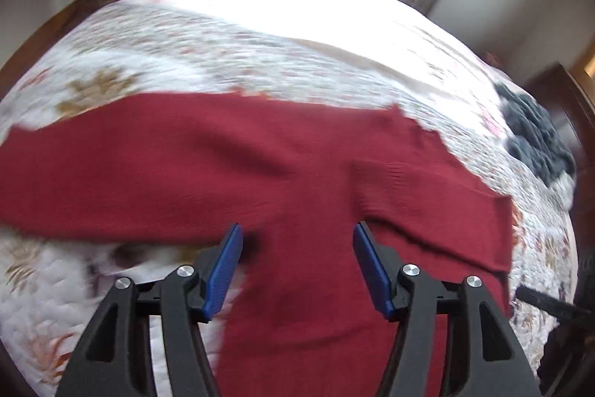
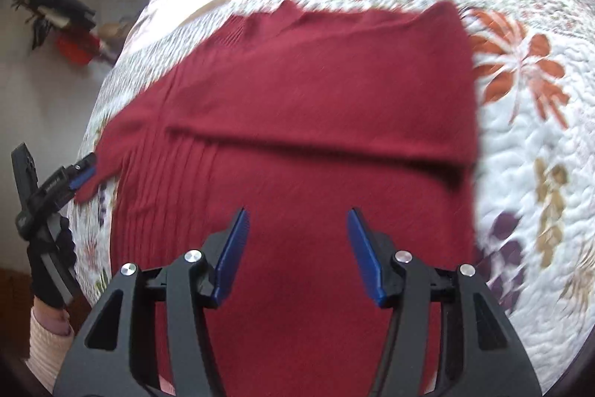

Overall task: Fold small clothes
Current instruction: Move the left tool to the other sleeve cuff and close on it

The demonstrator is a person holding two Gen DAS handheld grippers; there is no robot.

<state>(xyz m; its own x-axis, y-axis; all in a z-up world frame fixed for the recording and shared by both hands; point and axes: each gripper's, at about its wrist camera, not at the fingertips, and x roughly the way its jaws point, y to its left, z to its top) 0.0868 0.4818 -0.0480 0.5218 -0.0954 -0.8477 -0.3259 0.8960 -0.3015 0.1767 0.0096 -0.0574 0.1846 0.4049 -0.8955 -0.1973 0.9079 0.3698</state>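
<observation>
Dark red knit sweater [image 1: 297, 170] spread flat on floral quilted bed [image 1: 186, 36], directly under left claw [image 1: 297, 237] and right claw [image 2: 297, 222]; both spread apart, empty.

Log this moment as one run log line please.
stage: folding | item: red knit sweater spread on floral quilted bedspread | left gripper: open above sweater | right gripper: open above sweater

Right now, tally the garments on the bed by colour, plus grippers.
Red sweater: 1
Dark grey-blue garment: 1
Grippers: 2, left gripper and right gripper, both open
Total: 4, over the floral quilt
</observation>
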